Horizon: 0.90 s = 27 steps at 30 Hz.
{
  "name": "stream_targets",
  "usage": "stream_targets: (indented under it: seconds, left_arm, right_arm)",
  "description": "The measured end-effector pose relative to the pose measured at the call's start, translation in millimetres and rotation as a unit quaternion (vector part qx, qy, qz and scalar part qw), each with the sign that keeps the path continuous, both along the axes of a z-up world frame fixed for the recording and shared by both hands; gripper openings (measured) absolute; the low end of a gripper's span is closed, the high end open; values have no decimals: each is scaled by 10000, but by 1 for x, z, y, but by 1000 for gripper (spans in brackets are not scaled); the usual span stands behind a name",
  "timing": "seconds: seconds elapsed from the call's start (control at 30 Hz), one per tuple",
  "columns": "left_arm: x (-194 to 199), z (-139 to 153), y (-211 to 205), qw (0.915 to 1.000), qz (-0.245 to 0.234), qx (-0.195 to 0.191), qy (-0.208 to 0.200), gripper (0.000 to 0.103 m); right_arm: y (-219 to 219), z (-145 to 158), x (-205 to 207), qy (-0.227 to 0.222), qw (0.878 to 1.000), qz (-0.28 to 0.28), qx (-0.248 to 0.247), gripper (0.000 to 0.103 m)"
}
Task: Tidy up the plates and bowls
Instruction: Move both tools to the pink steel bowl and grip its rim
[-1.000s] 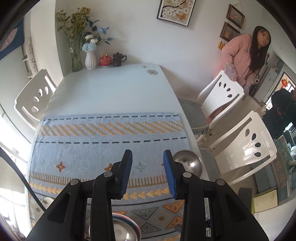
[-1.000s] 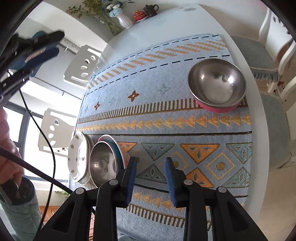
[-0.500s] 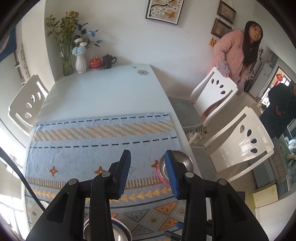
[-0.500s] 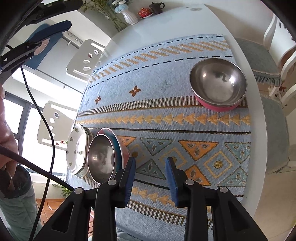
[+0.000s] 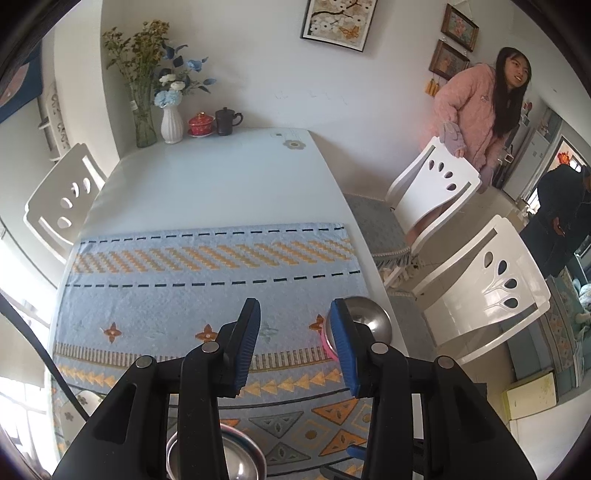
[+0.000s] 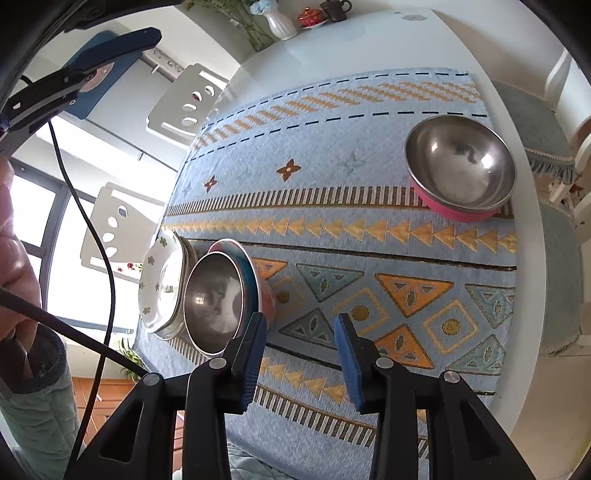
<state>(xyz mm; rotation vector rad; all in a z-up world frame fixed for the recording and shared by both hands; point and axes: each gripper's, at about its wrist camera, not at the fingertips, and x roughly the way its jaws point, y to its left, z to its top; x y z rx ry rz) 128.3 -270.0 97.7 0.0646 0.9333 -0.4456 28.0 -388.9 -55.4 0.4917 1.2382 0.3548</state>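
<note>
No legible text, labels, brands, numbers or signs in either view. The vase (image 5: 172, 124) at the far end of the table (image 5: 221, 177) bears no lettering. The framed pictures (image 5: 338, 20) on the wall above that vase show images only; any writing there is too small to read.

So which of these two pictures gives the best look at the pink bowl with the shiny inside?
The right wrist view: the pink bowl sits whole on the patterned cloth, steel inside and pink wall both plain. In the left wrist view the bowl is half hidden behind a finger of the left gripper.
</note>
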Motion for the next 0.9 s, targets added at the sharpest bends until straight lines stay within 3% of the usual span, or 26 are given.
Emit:
stream_targets:
  seconds: [0.17, 0.3, 0.53, 0.6, 0.7, 0.9]
  left_arm:
    - [5, -1, 9, 10000, 94, 5, 14, 39]
    - [10, -1, 15, 9999, 154, 19, -76, 54]
    - [25, -13, 12, 9995, -32, 270, -164, 54]
    - [36, -26, 9, 9997, -62, 251, 34, 54]
    - [54, -51, 5, 9990, -121, 67, 417, 54]
    - [83, -108, -9, 9910, -313, -32, 1305, 54]
  right_arm:
    - [3, 1, 3, -54, 10000, 44, -3, 38]
    - [2, 4, 9, -138, 9999, 54, 32, 38]
    - [-26, 20, 13, -678, 9972, -59, -301, 45]
    - [-42, 19, 10, -785, 9963, -222, -260, 51]
    - [-63, 10, 1, -741, 9961, -476, -63, 51]
    - [-107, -36, -12, -113, 9913, -1274, 316, 51]
